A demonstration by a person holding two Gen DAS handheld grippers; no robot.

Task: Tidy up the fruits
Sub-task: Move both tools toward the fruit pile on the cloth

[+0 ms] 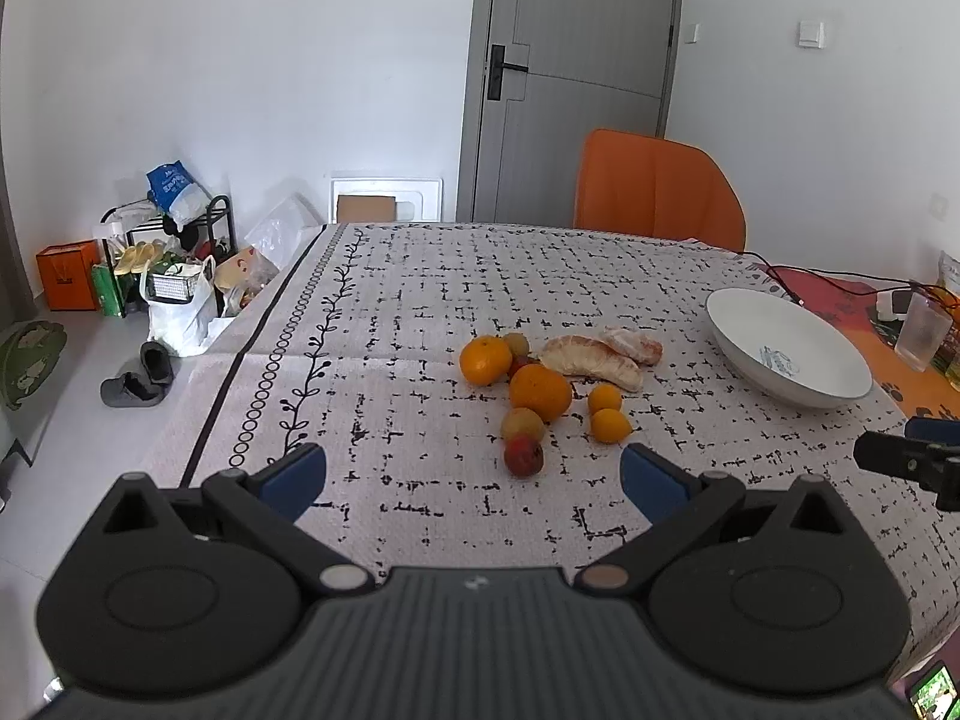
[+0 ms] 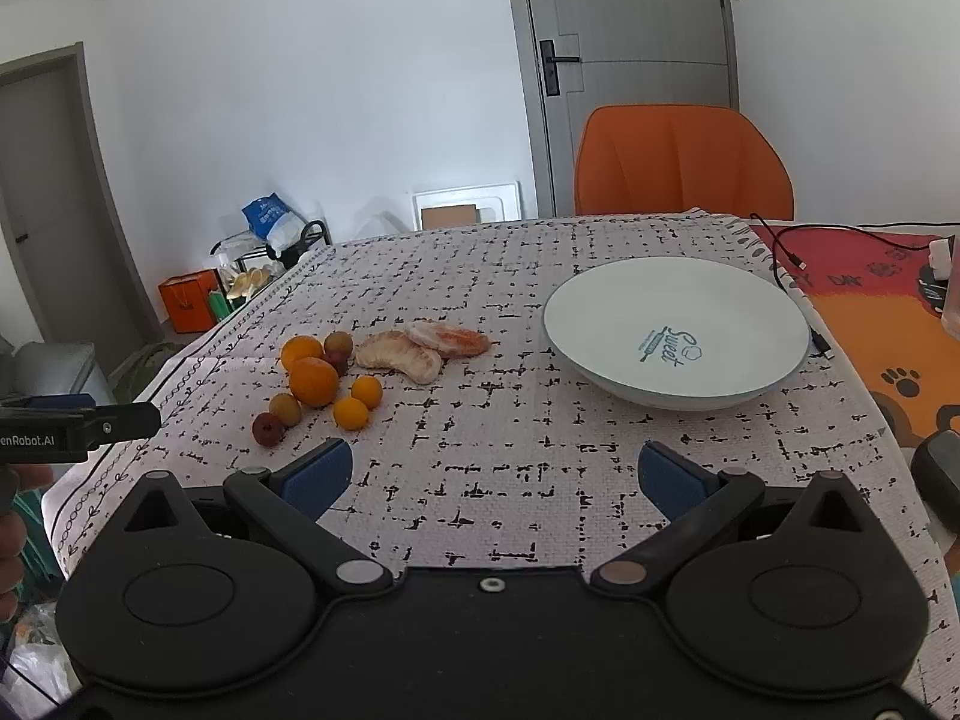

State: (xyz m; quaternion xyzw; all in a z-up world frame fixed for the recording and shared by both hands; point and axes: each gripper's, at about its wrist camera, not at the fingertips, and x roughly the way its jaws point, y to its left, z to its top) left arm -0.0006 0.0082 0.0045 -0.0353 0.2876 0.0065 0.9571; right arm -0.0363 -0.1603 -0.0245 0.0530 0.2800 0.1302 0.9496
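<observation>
A cluster of fruit lies mid-table: two oranges (image 1: 540, 391) (image 1: 485, 359), two small kumquats (image 1: 609, 425), several small brownish-red fruits (image 1: 523, 457), and peeled pomelo segments (image 1: 591, 360). The cluster also shows in the right wrist view (image 2: 313, 381). A white bowl (image 1: 840, 381) (image 2: 570, 336) printed "Sweet" stands empty to the right of the fruit. My left gripper (image 1: 474, 471) is open and empty, just short of the nearest red fruit. My right gripper (image 2: 495, 474) is open and empty, in front of the bowl.
The table wears a grey patterned cloth (image 1: 420, 300). An orange chair (image 1: 657, 189) stands at the far side. A black cable (image 2: 792, 252), a plastic cup (image 1: 921, 330) and an orange mat (image 2: 888, 324) lie at the right. Bags and a shoe rack (image 1: 174, 240) stand on the floor at the left.
</observation>
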